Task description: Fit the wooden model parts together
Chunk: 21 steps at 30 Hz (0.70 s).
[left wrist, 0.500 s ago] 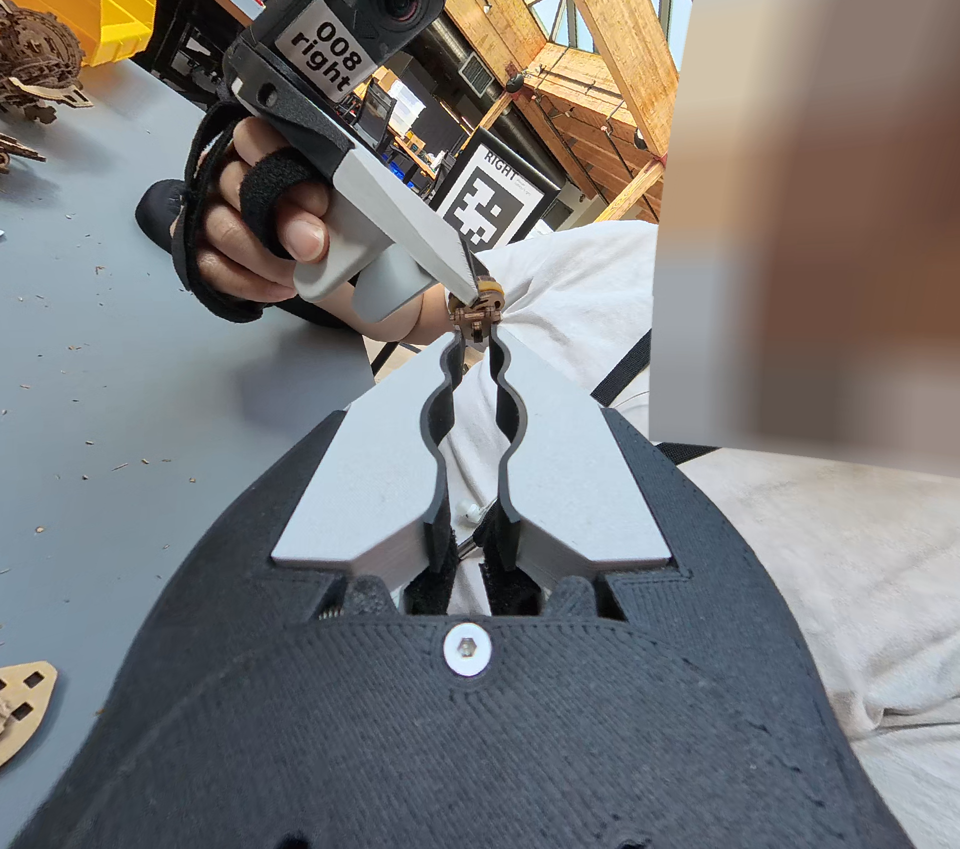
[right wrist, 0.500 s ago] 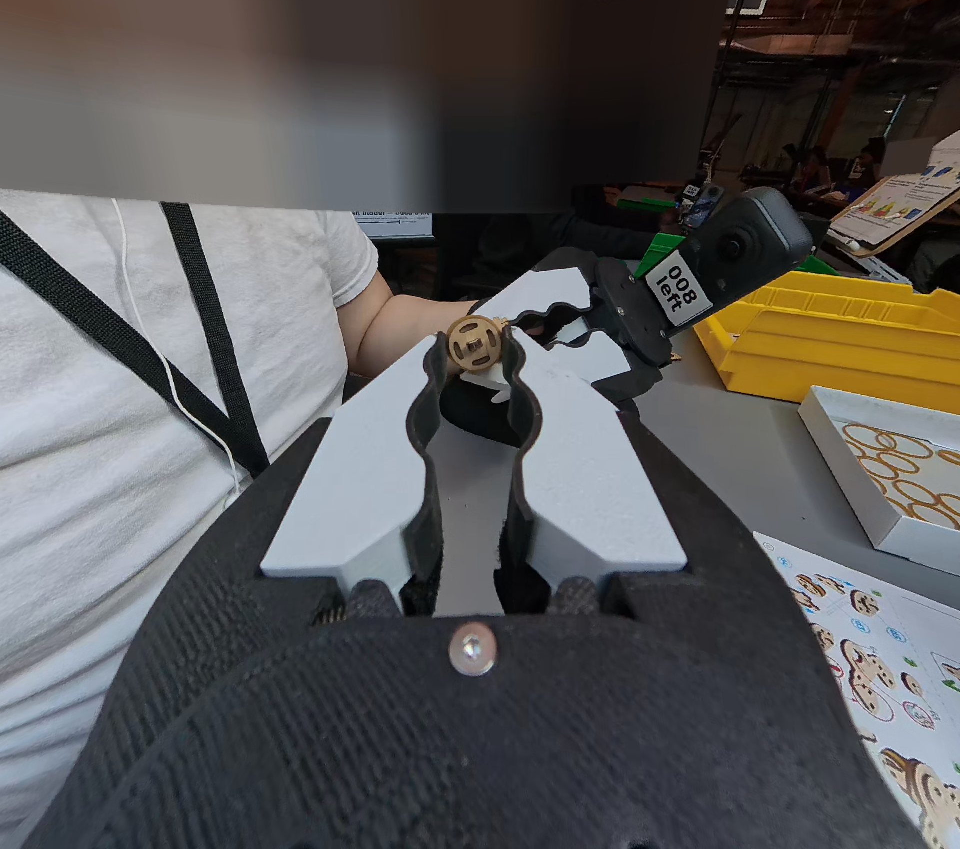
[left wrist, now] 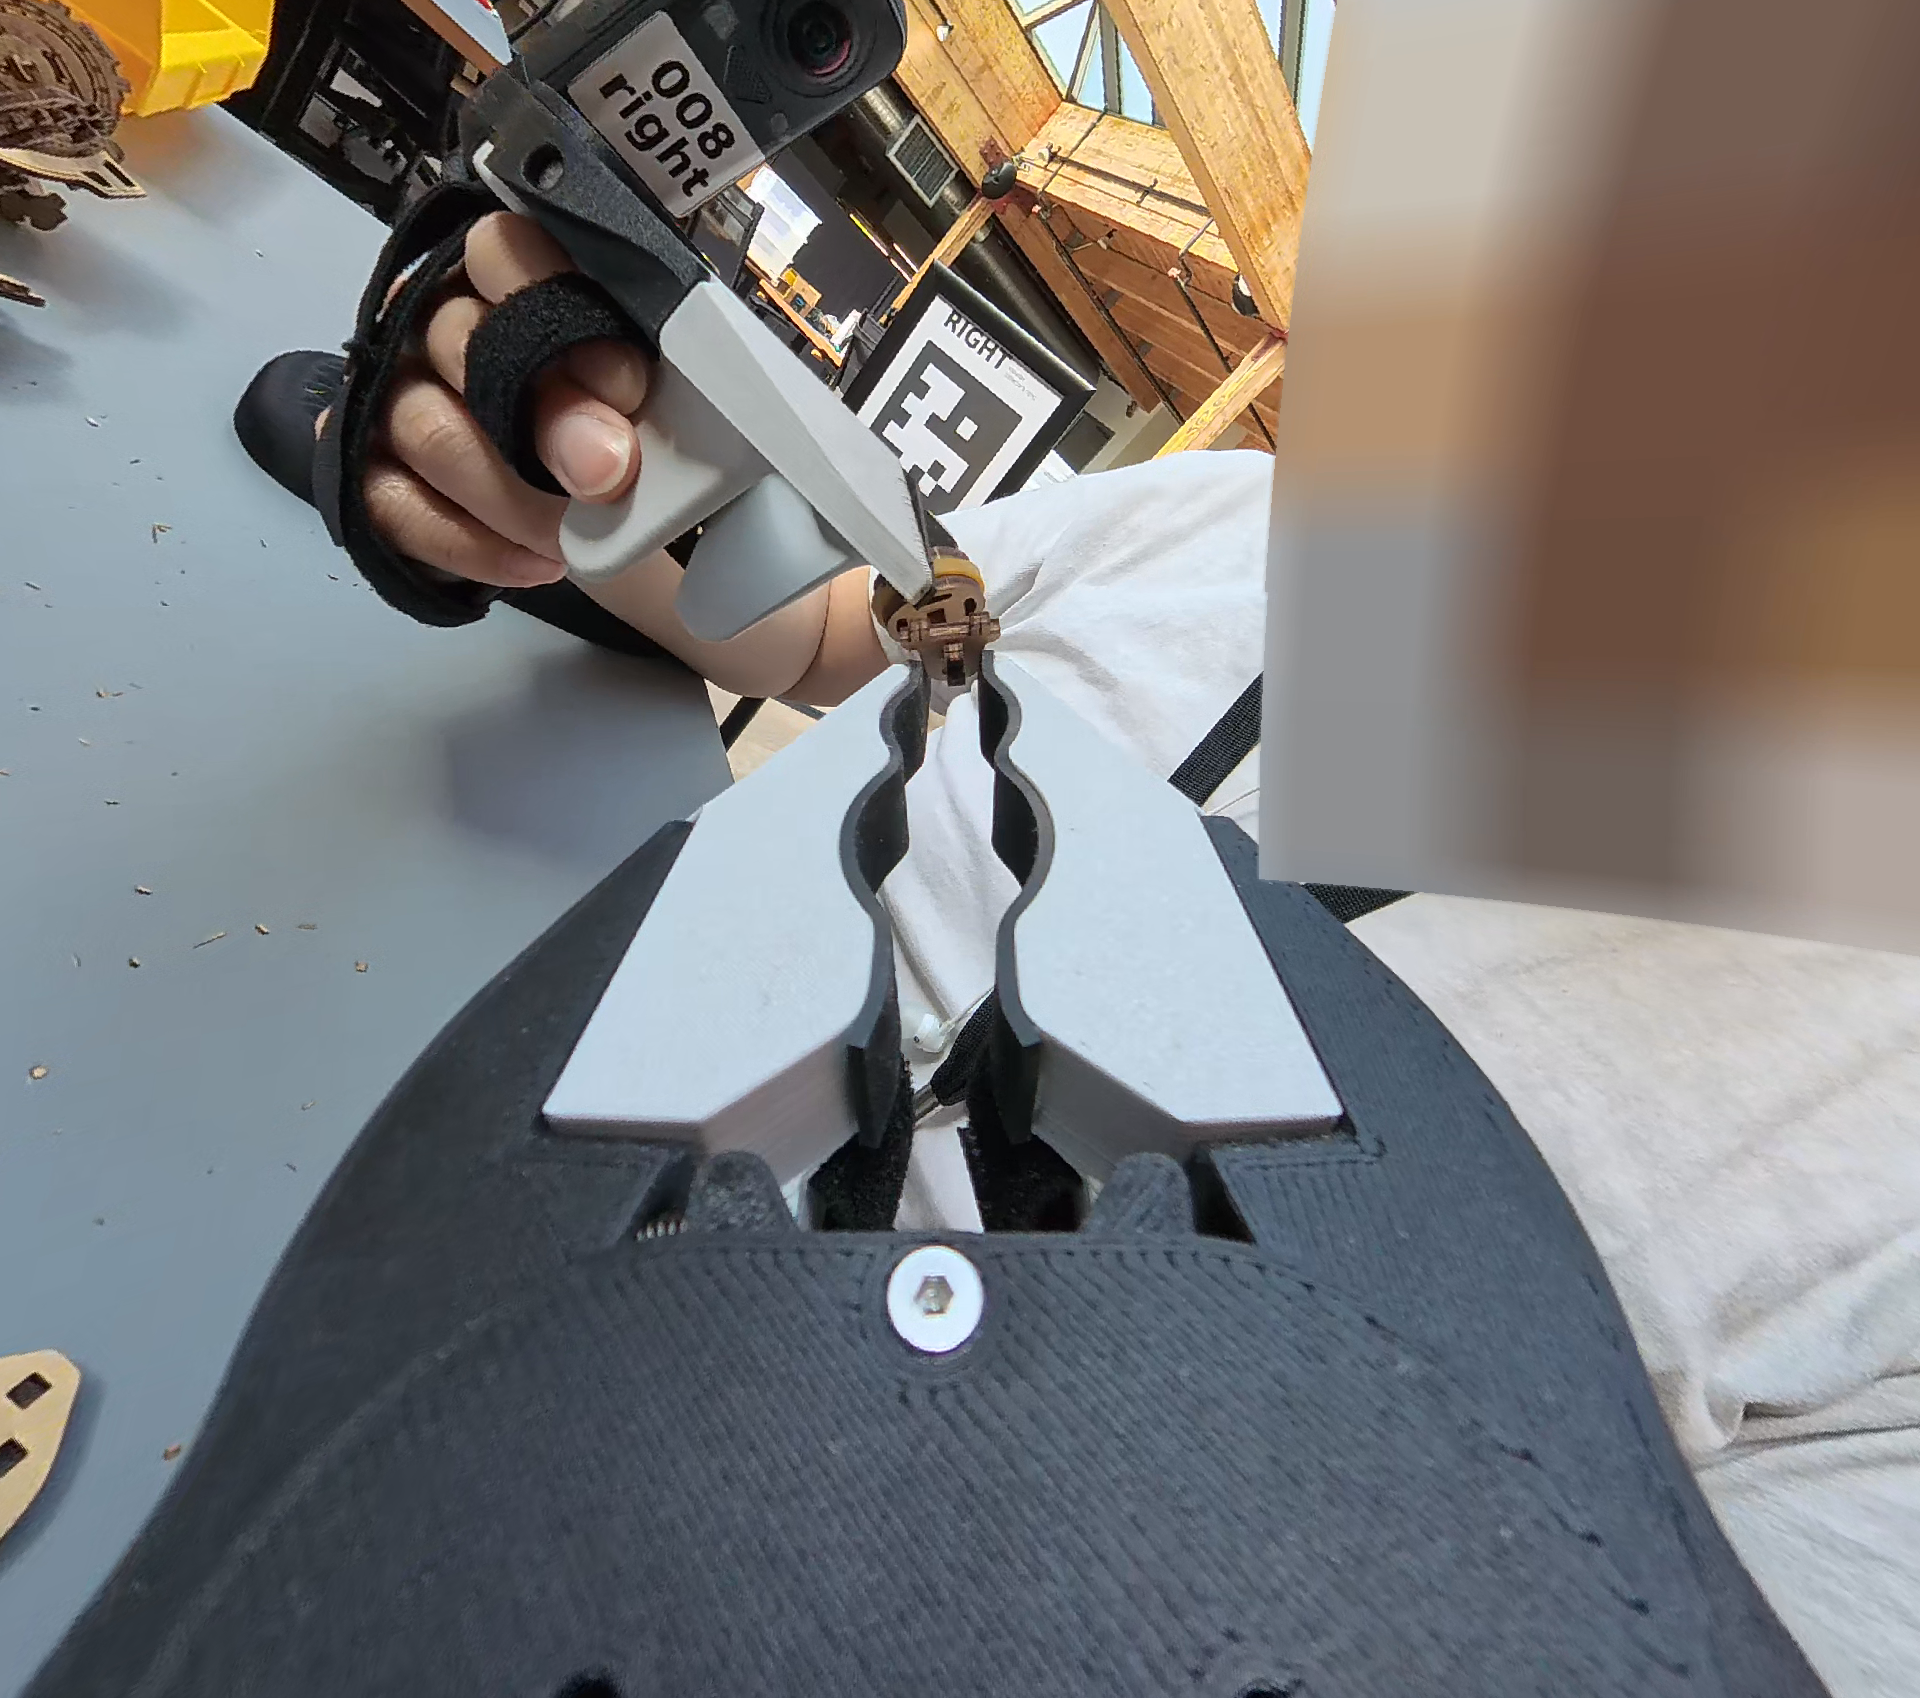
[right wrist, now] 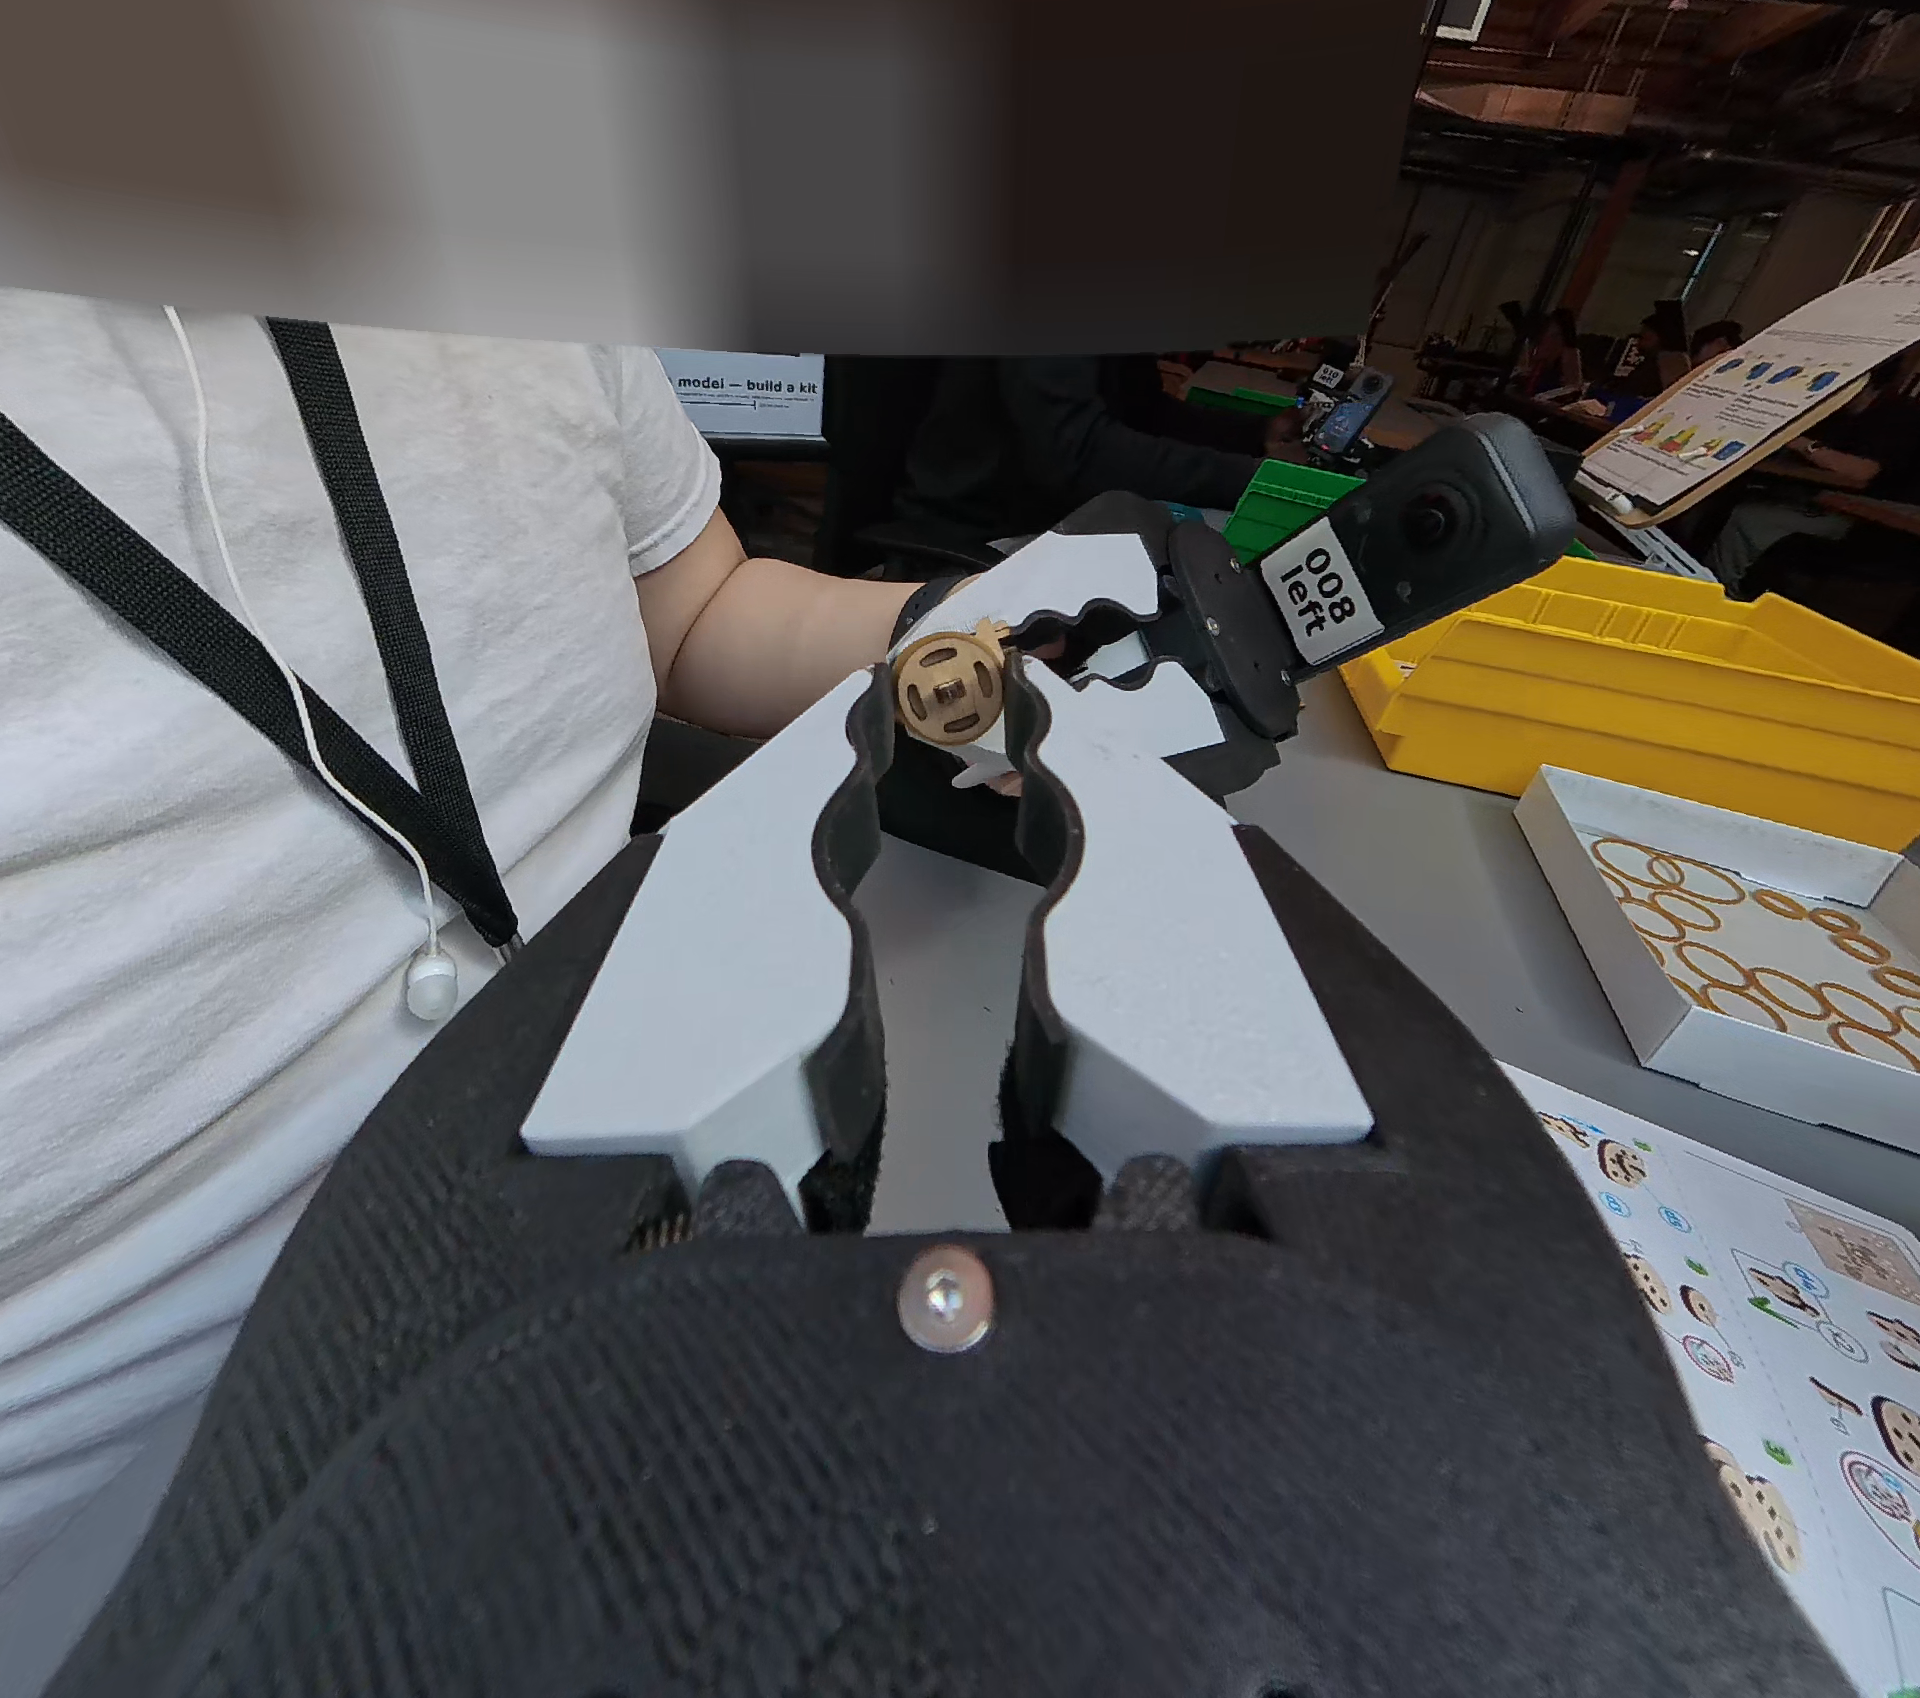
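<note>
Left gripper (left wrist: 951, 680): tips pinched on the stem of a small dark wooden piece (left wrist: 943, 630), raised above the table edge in front of the white shirt (left wrist: 1091, 568); pads apart behind the tips.
Right gripper (right wrist: 951, 692): fingertips clamped on the rim of a round pale wooden disc (right wrist: 948, 688), flat face with slots and a square centre hole turned toward the right wrist camera.
Meeting point: dark piece and disc touching, the stem at the disc's centre; depth of seating not clear from either view.
Right gripper from the left wrist view (left wrist: 920, 568): coming in from upper left, held by a strapped hand (left wrist: 468, 443), black camera on top.
Left gripper from the right wrist view (right wrist: 1013, 646): reaching in from the right, tips at the far side of the disc.
Table (left wrist: 260, 713): grey, sprinkled with wood crumbs.
Yellow bins (right wrist: 1621, 682): on the table behind the left gripper.
White tray (right wrist: 1621, 952): to the right, holding a sheet of wooden rings (right wrist: 1745, 962).
Instruction sheet (right wrist: 1745, 1336): flat at lower right.
Built wooden model (left wrist: 47, 100): far left edge, beside a yellow bin, only partly visible.
Loose wooden plate (left wrist: 26, 1430): lower left corner of the table.
</note>
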Each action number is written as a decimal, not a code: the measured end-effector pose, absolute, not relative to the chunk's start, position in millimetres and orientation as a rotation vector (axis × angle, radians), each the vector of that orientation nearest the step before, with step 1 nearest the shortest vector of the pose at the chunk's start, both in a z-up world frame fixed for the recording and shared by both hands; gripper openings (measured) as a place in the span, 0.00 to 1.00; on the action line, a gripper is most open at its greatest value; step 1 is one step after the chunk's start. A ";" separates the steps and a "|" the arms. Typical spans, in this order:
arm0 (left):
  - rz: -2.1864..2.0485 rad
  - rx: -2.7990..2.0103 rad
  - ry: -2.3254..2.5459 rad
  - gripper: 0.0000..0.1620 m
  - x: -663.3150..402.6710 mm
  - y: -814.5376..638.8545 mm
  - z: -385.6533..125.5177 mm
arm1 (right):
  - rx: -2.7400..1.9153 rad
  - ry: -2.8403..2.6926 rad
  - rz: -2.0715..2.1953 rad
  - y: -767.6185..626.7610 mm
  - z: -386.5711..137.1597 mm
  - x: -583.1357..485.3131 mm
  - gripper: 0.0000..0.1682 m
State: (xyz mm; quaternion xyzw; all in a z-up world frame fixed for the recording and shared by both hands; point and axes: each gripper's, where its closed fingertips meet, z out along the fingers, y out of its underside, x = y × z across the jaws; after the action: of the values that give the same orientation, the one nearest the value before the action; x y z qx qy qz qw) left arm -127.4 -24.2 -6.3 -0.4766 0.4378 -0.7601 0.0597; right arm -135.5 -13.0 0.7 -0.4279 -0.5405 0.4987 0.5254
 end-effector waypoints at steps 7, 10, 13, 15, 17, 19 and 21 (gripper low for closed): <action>-2.295 -1.397 1.327 0.04 -129.9 -25.0 -6.0 | -1.012 -1.248 1.190 -8.5 8.1 -132.1 0.12; -2.295 -1.381 1.324 0.04 -130.7 -24.6 -4.9 | -1.012 -1.259 1.180 -8.2 8.0 -133.4 0.12; -2.291 -1.372 1.320 0.04 -130.9 -24.0 -4.8 | -1.011 -1.280 1.175 -11.2 6.3 -136.4 0.12; -2.290 -1.365 1.322 0.04 -131.1 -24.4 -4.4 | -1.011 -1.289 1.169 -12.5 5.4 -137.5 0.12; -2.289 -1.365 1.323 0.04 -130.8 -24.5 -4.4 | -1.009 -1.295 1.174 -13.7 5.7 -138.0 0.12; -2.290 -1.379 1.324 0.04 -130.0 -24.5 -5.5 | -1.007 -1.293 1.171 -13.4 6.5 -138.3 0.12; -2.294 -1.398 1.324 0.04 -128.9 -24.4 -7.2 | -1.016 -1.299 1.165 -12.5 5.4 -139.2 0.12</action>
State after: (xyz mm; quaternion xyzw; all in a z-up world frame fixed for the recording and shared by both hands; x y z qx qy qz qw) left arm -128.9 -24.4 -7.2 -0.4655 0.4409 -0.7639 0.0734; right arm -139.2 -12.5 5.4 -0.4258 -0.5448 0.4885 0.5322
